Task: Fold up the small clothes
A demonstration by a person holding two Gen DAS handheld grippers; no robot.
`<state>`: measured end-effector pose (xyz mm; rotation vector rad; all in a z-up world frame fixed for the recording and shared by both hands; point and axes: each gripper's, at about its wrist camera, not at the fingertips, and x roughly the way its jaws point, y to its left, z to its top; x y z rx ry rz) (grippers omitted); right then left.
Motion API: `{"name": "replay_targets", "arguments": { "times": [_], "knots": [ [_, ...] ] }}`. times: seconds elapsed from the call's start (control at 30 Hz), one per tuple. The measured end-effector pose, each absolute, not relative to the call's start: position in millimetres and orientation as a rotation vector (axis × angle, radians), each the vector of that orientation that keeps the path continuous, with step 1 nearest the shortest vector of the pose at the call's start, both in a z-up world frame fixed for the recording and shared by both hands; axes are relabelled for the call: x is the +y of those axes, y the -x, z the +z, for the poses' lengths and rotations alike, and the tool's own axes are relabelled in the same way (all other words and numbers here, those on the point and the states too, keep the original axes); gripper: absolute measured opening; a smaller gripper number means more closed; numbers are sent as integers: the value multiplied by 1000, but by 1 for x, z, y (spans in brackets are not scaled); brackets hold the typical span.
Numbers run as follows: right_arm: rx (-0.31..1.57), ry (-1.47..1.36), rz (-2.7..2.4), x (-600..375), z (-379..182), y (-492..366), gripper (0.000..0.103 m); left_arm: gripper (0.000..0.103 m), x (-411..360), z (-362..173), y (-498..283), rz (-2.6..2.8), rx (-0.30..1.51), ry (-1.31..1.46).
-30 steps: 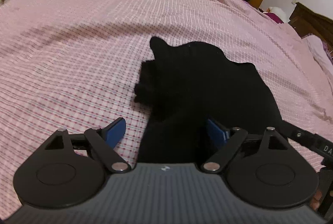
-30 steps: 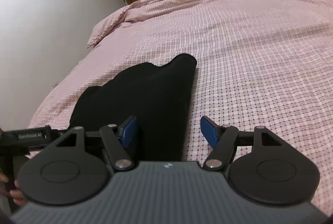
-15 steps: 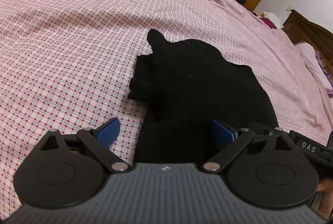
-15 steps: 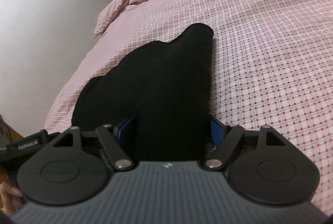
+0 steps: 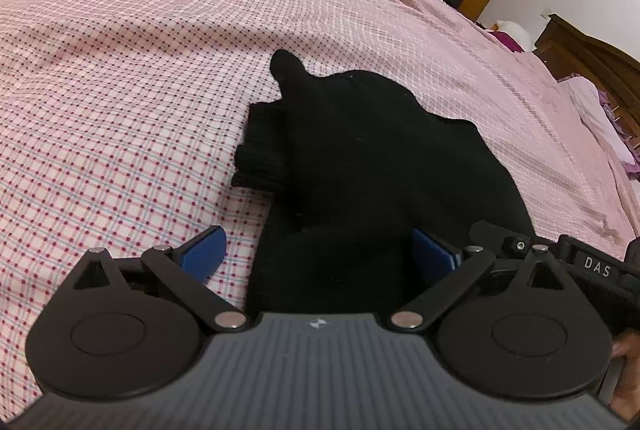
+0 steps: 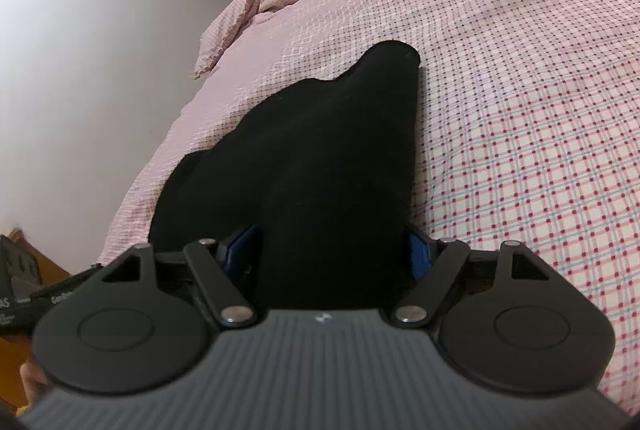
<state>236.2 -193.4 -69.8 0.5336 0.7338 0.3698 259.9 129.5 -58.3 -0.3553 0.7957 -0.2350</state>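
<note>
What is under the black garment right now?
The black garment lies flat on the pink checked bedcover, which shows all around it. A ribbed black layer sticks out beneath its left edge. Anything else beneath is covered.

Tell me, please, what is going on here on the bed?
A person is folding a small black garment on a pink checked bedspread, with a hand-held gripper in each hand. The left hand-held gripper stands wide open at the near edge, one finger over the bedspread, the other over the cloth. The right hand-held gripper straddles a raised fold of the garment, fingers on either side; whether they press on it is unclear.
</note>
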Motion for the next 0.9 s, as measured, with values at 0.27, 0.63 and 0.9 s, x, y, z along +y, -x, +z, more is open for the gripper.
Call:
{"name": "replay_targets", "arguments": {
  "times": [0.27, 0.63, 0.9],
  "knots": [
    [732, -546, 382, -190, -70, -241, 63, 94, 126, -62, -262, -261, 779, 373],
    [714, -632, 419, -196, -47, -231, 42, 51, 130, -53, -255, -328, 790, 524],
    [715, -586, 444, -206, -13, -198, 42, 50, 110, -30, -215, -365, 798, 535]
  ]
}}
